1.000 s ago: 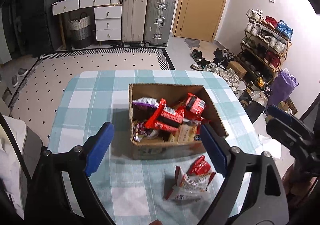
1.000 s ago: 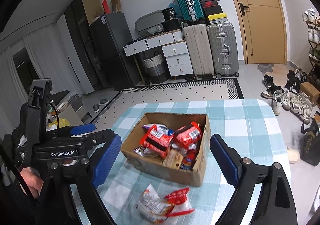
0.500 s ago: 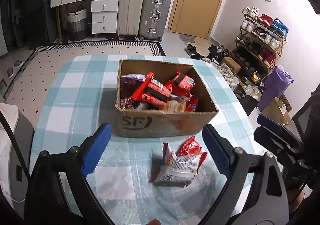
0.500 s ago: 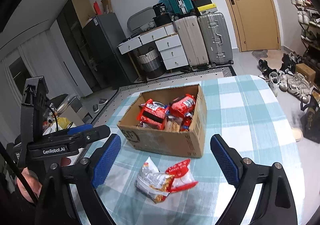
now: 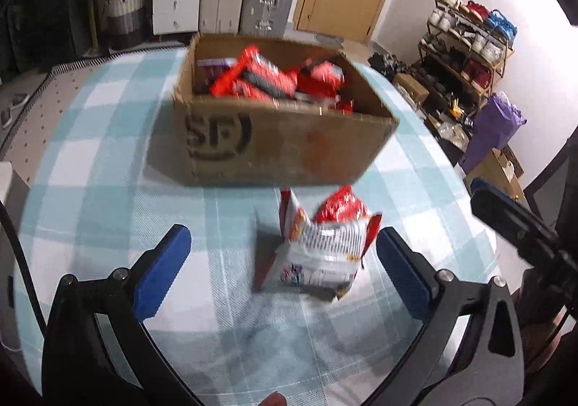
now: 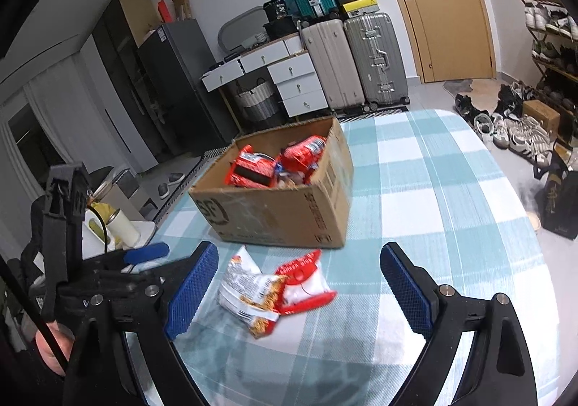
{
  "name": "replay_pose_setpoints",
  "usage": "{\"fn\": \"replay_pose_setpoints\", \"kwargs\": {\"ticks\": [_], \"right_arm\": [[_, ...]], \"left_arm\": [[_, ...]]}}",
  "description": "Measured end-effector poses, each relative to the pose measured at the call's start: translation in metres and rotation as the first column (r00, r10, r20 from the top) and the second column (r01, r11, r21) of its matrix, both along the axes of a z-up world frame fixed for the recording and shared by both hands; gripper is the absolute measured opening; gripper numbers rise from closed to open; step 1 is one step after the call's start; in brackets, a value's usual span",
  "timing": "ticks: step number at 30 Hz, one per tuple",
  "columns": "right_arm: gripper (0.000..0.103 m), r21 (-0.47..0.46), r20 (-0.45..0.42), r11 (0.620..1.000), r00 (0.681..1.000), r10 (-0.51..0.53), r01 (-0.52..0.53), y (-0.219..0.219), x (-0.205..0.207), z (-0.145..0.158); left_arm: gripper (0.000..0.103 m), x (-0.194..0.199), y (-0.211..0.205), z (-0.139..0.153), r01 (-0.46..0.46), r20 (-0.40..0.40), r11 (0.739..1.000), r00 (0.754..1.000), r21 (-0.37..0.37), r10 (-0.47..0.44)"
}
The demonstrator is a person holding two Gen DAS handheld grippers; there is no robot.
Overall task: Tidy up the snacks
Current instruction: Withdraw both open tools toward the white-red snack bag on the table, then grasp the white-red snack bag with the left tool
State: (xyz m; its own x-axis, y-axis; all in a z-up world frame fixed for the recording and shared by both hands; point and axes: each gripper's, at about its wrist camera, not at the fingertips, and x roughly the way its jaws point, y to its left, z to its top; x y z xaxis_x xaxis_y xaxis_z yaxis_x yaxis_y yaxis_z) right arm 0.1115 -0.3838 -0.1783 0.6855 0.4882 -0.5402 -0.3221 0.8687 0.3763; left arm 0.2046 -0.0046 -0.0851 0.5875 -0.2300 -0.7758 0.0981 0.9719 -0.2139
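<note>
A brown cardboard box point(image 5: 274, 145) marked SF stands on the teal checked tablecloth point(image 5: 108, 160), holding several red snack packs point(image 5: 267, 77). It also shows in the right wrist view point(image 6: 278, 210) with the red packs point(image 6: 253, 171) inside. Two loose snack bags, white and red, lie on the cloth in front of the box point(image 5: 321, 247) point(image 6: 274, 290). My left gripper point(image 5: 283, 272) is open and empty, low over the cloth, its fingers straddling the bags. My right gripper point(image 6: 298, 290) is open and empty, also just short of the bags.
The table's right edge point(image 6: 534, 225) drops to a floor strewn with shoes point(image 6: 513, 127). A shoe rack point(image 5: 466, 41) and a purple bag point(image 5: 495, 131) stand to the right. Suitcases point(image 6: 357, 62), drawers and a door line the far wall.
Both grippers have dropped lower and moved closer to the loose bags and box, which now loom larger. Both stay open. The bags and box have not moved.
</note>
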Motion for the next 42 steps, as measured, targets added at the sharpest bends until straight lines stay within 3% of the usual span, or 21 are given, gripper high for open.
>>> {"fn": "replay_pose_setpoints", "kwargs": {"ticks": [7, 16, 21, 24, 32, 42], "right_arm": [[0.093, 0.007, -0.04, 1.0, 0.999, -0.016, 0.016, -0.008, -0.004, -0.021], [0.093, -0.001, -0.053, 0.999, 0.998, -0.046, 0.046, -0.017, -0.011, -0.033], [0.093, 0.004, -0.067, 0.998, 0.996, -0.057, 0.057, -0.022, -0.013, -0.04], [0.093, 0.021, -0.076, 0.998, 0.995, -0.058, 0.06, -0.024, -0.014, -0.041], [0.093, 0.022, -0.077, 0.998, 0.996, -0.055, 0.057, -0.02, -0.016, -0.042], [0.093, 0.01, -0.093, 0.999, 0.994, -0.05, 0.051, -0.015, -0.011, -0.046]], "left_arm": [[0.102, 0.006, -0.017, -0.047, 0.038, -0.065, 0.999, 0.997, -0.034, -0.041], [0.102, 0.016, -0.038, -0.068, 0.043, -0.061, 0.998, 0.997, -0.042, -0.046], [0.095, 0.024, -0.034, -0.076, 0.031, -0.077, 0.995, 0.996, -0.099, -0.039], [0.075, 0.027, -0.03, -0.084, 0.042, -0.092, 0.987, 0.994, -0.158, -0.057], [0.055, 0.03, -0.035, -0.088, 0.103, -0.061, 0.98, 0.992, -0.169, -0.114], [0.053, 0.024, -0.022, -0.081, 0.111, -0.056, 0.981, 0.991, -0.16, -0.121]]}}
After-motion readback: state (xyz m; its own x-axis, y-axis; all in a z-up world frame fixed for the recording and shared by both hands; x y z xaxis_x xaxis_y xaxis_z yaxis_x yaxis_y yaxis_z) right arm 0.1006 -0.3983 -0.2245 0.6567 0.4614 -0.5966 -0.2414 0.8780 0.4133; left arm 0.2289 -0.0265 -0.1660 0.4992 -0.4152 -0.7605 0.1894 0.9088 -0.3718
